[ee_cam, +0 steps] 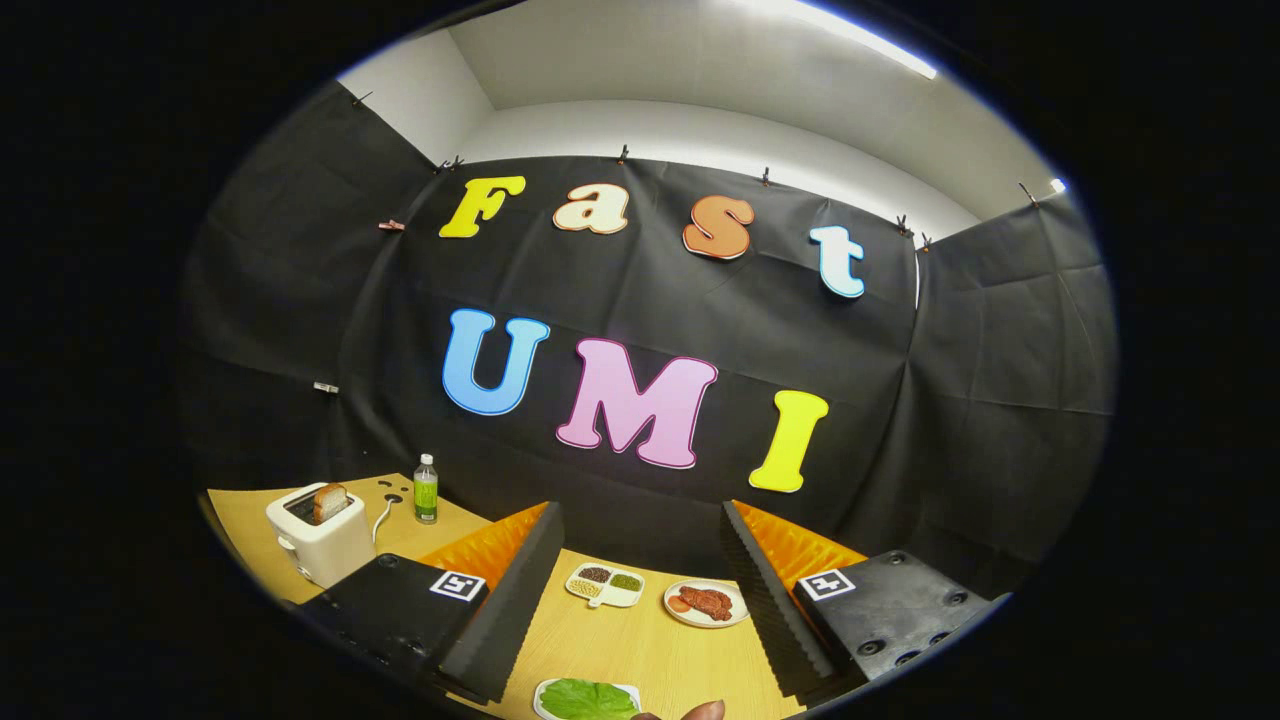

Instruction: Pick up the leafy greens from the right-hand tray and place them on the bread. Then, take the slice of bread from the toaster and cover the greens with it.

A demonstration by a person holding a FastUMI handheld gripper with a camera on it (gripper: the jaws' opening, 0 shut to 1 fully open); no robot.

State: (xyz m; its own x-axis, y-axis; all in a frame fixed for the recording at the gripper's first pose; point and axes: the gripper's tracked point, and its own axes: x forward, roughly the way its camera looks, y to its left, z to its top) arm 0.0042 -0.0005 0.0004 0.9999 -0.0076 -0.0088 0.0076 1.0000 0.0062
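Currently the hand-held gripper (640,590) hangs above the bench (640,650) with its 2 fingers (510,600) spread wide apart and nothing between them. Leafy greens (588,699) lie on a small white tray (541,702) just below and between the fingers, close in. Beyond the fingers sit a divided dish (605,585) with 3 small portions and a plate (706,603) holding something reddish-brown. Toaster (320,540) stands well off to the left, 1 bread slice (330,502) upright in its slot; a green bottle (426,489) is just behind it. A fingertip (703,711) shows beside the greens tray. The base bread the greens should go on I cannot make out. Judgement: step in hand is the approach to the greens, task barely begun. To do it well, tip the fingers down over the middle of the leaf, keep them open until both tips straddle a raised fold, then close gently; a thin leaf lying flat will likely slip if pinched at the edge or scraped along the tray. Lift straight up so the tray does not drag.
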